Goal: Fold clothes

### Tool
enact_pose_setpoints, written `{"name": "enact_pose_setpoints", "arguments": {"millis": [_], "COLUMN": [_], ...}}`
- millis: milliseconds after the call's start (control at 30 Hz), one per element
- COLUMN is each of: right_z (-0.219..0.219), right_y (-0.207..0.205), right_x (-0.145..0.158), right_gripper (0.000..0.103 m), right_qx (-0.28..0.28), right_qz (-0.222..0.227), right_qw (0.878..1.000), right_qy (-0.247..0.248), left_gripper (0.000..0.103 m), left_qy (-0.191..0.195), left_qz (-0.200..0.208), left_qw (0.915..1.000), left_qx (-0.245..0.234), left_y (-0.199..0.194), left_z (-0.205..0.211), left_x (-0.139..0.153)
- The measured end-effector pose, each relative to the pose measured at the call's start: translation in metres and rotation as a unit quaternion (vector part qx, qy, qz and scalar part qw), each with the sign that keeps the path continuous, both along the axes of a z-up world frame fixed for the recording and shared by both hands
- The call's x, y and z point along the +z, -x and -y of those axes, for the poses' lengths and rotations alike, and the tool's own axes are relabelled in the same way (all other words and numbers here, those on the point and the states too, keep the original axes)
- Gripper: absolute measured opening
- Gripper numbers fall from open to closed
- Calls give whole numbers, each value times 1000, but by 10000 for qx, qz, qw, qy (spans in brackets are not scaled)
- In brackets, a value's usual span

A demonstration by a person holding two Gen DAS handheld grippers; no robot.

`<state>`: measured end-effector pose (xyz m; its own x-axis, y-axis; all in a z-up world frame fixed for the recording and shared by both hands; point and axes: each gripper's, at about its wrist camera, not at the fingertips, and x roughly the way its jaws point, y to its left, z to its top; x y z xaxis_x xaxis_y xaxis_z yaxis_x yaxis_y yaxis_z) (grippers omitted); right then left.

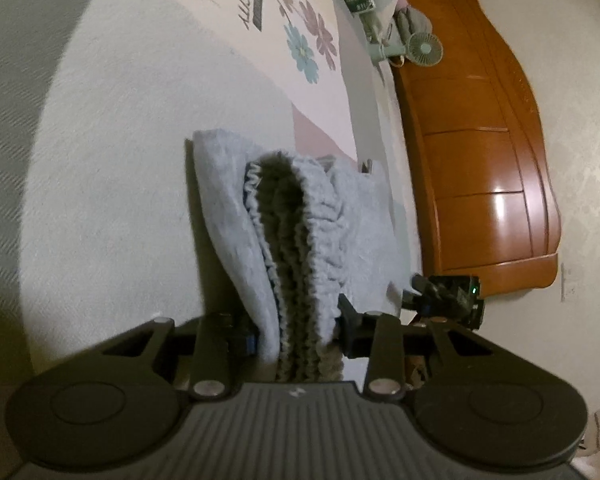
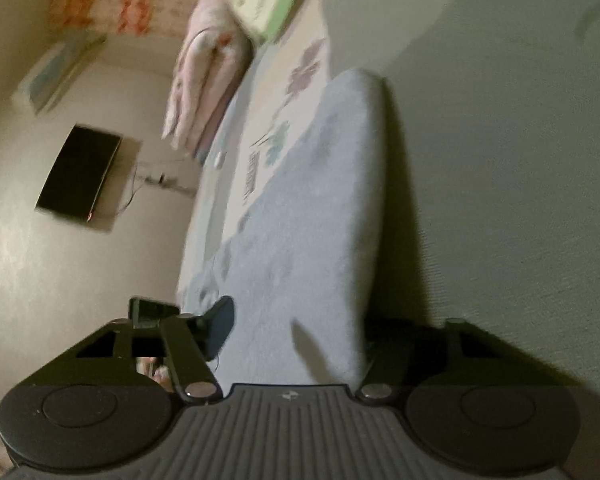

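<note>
Left tongs (image 1: 298, 330): closed down on the elastic waistband of the pale blue fleece garment (image 1: 340, 216), blue-padded finger on one side, black finger on the other, gathered band pinched between them. Garment hangs open forward from the grip, ribbed grey inner side of the waistband visible, dark label with white lettering (image 1: 254, 182) at the band's edge.

Right tongs (image 2: 296, 340): clamped on the same garment (image 2: 300, 208) at another edge, cloth filling the gap between both fingers. Left-hand finger (image 2: 216, 328) visible against the fabric; opposite finger largely hidden behind the cloth. Right tongs also seen in the left wrist view (image 1: 446, 296), just beside the garment's far edge, green light lit.

Garment held up off the bed (image 1: 140, 140), stretched between the two grips. Bed sheet printed with flowers (image 1: 310, 44) and lettering. Small green fan (image 1: 424, 50) near the wooden headboard (image 1: 480, 160). Dark wall-mounted screen (image 2: 78, 174) in the right wrist view, picture blurred.
</note>
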<state>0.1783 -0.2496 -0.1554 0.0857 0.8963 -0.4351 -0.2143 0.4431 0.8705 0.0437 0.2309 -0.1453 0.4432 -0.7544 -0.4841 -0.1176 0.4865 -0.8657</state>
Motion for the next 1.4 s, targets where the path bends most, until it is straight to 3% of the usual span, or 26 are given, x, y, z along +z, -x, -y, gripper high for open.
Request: {"name": "enact_pose_setpoints", "arguments": {"millis": [167,200,267,300,500,700,1033,1233,1400], "right_z": [-5,-4,0,3,-6,-9,-5,35,80], "right_y": [1,0,-3,-5,6,22,43,47,54], "right_x": [-3,-5,-11,-16,-4,16,72,93,105], "right_gripper": [45,41,14,13,16,15,13,12,12], "right_qx": [3,24,-49,-94,-235,-423,-530,-1089,-1688], "right_qz": [175,221,90,-29,246,641,1629,1931,2079], "right_qw": [9997,9996,9997,9999,9983,9949,9825,9710,9568], "right_qy": [162,199,222,140,469,658,732,892,1131], "left_gripper": [38,38,38,38,33,33,32,32,32], "left_qy": [-46,-51,-105,-141,-505,-1157,-1631,-1750,-1863], "left_qz": [-21,-3,19,23,-6,285,822,1100,1266], "left_qw": [10000,10000,9999,9998,9978,9925,9825,9731,9602], "left_qx": [11,36,90,129,434,267,-371,-1013,-1651], "left_y": [-2,-1,0,1,7,5,-31,-73,-122], "left_z": [3,4,5,6,17,34,77,118,169], "left_x": [1,1,1,2,14,49,102,120,130]}}
